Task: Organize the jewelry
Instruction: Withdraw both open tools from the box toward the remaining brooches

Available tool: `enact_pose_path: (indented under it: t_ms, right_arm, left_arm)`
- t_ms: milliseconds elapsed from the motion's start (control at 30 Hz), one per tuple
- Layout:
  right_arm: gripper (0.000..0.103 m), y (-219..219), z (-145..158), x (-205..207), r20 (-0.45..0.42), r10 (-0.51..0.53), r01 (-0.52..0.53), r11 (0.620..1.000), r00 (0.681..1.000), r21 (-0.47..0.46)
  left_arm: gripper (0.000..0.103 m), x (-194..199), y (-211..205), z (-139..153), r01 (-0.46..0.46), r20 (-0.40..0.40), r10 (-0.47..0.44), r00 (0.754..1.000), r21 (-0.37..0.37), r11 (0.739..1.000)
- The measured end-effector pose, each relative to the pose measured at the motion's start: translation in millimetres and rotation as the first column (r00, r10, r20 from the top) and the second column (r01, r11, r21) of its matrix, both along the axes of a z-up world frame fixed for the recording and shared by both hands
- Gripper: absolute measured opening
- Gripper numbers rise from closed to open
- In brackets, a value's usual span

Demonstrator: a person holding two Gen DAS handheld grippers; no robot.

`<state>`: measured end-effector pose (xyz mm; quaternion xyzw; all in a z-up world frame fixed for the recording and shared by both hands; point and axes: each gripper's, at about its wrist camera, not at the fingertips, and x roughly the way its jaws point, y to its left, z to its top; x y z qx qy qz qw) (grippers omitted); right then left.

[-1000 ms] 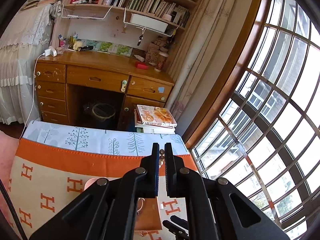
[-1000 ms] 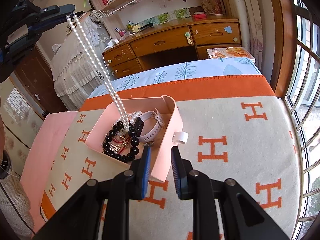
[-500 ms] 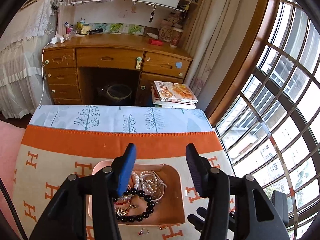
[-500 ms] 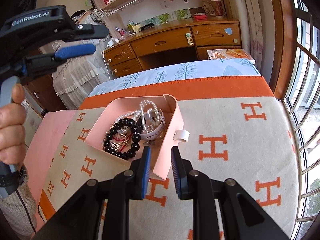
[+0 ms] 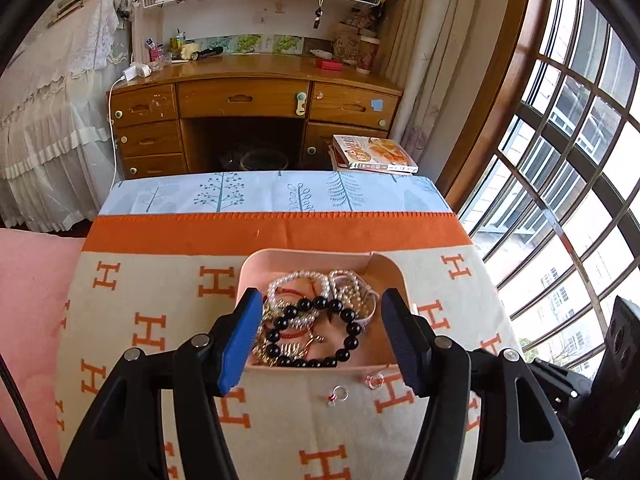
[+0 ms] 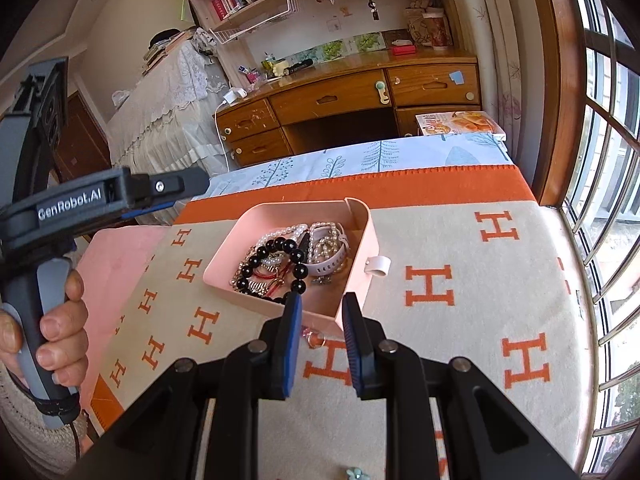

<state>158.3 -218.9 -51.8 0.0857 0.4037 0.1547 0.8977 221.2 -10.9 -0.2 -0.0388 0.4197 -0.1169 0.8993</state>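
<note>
Sitting on the cream blanket (image 5: 160, 280) with orange H marks, the pink tray (image 5: 380, 264) holds a tangled heap of jewelry: a black bead bracelet (image 5: 316, 332), a pearl strand (image 5: 298, 280) behind it toward the tray's far wall, a red cord (image 5: 292, 334) threaded through the pile, and a white watch strap (image 6: 332, 260) against the tray's right side. Gold-toned pieces lie under the beads, too knotted to tell apart.

Just outside the tray's near wall, two small rings (image 5: 338, 394) lie on the blanket. Beside the tray's right wall, a small white loop (image 6: 378, 266) stands out; whether it is fixed to the tray I cannot tell.

Above the tray's near edge, the left gripper (image 5: 320, 340) is spread wide, its blue pads (image 5: 240, 344) flanking the heap and holding nothing. In the right wrist view a hand (image 6: 48, 320) grips its handle, off to the tray's left, and the handle's lower end is cut off by the frame.

At the tray's near corner, the right gripper (image 6: 320, 336) stands partly open with a narrow gap and nothing between its fingers. Its left finger hides part of the tray's near wall, and a pale blue object (image 6: 354, 474) shows at the frame's bottom edge, too cropped to identify.
</note>
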Motion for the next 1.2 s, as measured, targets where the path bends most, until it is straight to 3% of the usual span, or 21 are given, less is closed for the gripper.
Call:
enact_pose_path:
  t_ms: [367,467,700,900,1100,1200]
  right_arm:
    - [0.021,-15.3,5.9,-59.6,-0.009,-0.022,0.021,0.999,1.000,-0.038]
    - [0.031,-23.8,-1.3,-73.4,-0.023,-0.042,0.041,0.999,0.999,-0.034]
    - [0.034,-36.4,-24.7,-100.5,-0.043,-0.072,0.072,0.997,0.996,-0.021]
    - [0.034,-30.1,-52.0,-120.8,-0.054,-0.044,0.040,0.997,0.998,-0.068]
    - [0.034,-28.0,-76.3,-115.9,-0.088,-0.036,0.027,0.995,0.995,-0.099]
    - [0.034,-27.2,-82.9,-107.6,-0.107,-0.030,0.022,0.996,0.994,-0.081]
  left_arm:
    - [0.079,-83.7,32.5,-20.4,-0.006,-0.007,0.006,1.000,0.062,0.998]
    - [0.084,-103.9,28.8,-31.9,0.015,-0.008,-0.015,1.000,0.080,0.997]
    - [0.084,-138.1,2.6,-65.1,0.097,-0.040,-0.092,0.995,0.123,0.988]
    - [0.084,-158.0,-20.6,-101.7,0.188,-0.092,-0.177,0.980,0.131,0.973]
    - [0.084,-167.1,-33.4,-123.6,0.210,-0.090,-0.197,0.976,0.162,0.964]
    - [0.075,-167.9,-37.2,-130.4,0.221,-0.093,-0.208,0.974,0.174,0.960]
